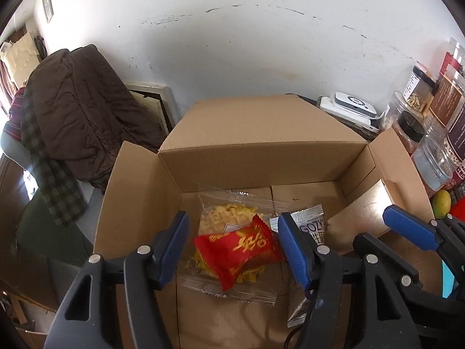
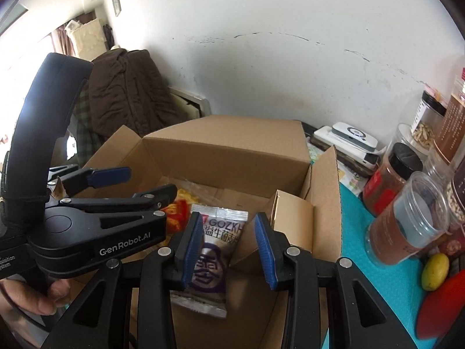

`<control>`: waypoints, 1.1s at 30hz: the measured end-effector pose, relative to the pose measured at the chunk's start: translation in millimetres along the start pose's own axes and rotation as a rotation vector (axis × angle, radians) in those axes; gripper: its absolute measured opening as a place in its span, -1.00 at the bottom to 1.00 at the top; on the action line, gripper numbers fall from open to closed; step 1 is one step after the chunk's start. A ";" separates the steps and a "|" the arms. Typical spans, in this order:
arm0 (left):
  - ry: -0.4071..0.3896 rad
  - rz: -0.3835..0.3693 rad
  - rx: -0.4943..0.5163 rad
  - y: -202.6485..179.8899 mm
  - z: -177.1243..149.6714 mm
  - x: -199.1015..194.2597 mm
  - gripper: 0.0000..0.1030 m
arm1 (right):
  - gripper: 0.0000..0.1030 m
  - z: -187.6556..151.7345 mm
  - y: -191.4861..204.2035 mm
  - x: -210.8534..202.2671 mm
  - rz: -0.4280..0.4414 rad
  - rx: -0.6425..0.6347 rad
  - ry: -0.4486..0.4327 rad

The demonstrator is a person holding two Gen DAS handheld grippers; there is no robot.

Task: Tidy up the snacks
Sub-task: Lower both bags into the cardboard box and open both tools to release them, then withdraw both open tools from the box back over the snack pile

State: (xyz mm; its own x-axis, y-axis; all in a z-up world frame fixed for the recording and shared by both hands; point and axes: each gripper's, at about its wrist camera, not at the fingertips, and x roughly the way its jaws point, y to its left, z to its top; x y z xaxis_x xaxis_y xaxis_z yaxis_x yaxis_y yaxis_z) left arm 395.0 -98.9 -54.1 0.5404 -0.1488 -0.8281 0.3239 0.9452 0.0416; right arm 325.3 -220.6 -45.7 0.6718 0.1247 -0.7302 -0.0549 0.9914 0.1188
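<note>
Reading "GOZK" on silver packet (image 1: 312,226), L wrist view: it lies in cardboard box (image 1: 261,145) w/ red packet (image 1: 241,250) atop clear noodle bag (image 1: 229,218). Left gripper (image 1: 232,247) spread, empty. R wrist view: "GenRobot.AI" on tool; right gripper (image 2: 229,250) released astride the packet.

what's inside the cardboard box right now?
Inside the cardboard box: a red packet lying on a clear bag of yellow snacks, and beside them a silver packet. The near floor is hidden behind both open grippers.
</note>
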 end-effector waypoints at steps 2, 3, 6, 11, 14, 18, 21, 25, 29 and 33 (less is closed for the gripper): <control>0.003 -0.005 0.003 0.4 -0.1 -0.3 0.22 | -0.27 -0.1 0.7 -1.1 -0.002 -0.003 -0.001; 0.002 -0.006 0.005 0.6 -0.6 -1.1 0.22 | -0.27 -0.4 0.9 -1.9 -0.001 -0.003 -0.002; -0.007 0.007 0.014 -0.9 -1.0 -5.7 0.22 | -0.27 -1.7 1.0 -3.2 0.001 -0.003 -0.005; -0.005 -0.048 -0.007 1.2 0.3 -14.6 0.22 | -0.27 1.0 -1.1 -10.4 -0.003 0.008 -0.022; -0.028 -0.043 -0.001 0.4 0.9 -25.9 0.22 | -0.27 3.6 -0.5 -18.7 -0.009 0.003 -0.036; -0.056 -0.041 0.001 -0.8 2.1 -45.5 0.22 | -0.27 5.8 1.5 -34.1 -0.005 0.005 -0.053; -0.081 -0.047 0.001 -1.6 0.9 -63.6 0.22 | -0.27 6.9 4.9 -48.7 -0.009 0.003 -0.069; -0.118 -0.050 0.002 -2.4 -1.8 -90.4 0.22 | -0.27 8.4 12.8 -71.3 -0.013 -0.010 -0.099; -0.156 -0.047 0.000 -0.4 -5.6 -118.5 0.22 | -0.27 7.8 22.2 -99.5 -0.013 -0.027 -0.139; -0.202 -0.045 -0.002 2.3 -13.3 -152.0 0.22 | -0.27 6.8 30.2 -128.3 -0.017 -0.040 -0.179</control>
State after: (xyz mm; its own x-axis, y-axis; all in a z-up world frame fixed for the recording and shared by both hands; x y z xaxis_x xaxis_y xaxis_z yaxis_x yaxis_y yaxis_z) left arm 303.3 -70.2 64.4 0.6703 -0.2460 -0.7001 0.3498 0.9368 0.0056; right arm 242.5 -206.9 56.2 0.7932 0.1022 -0.6003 -0.0692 0.9946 0.0779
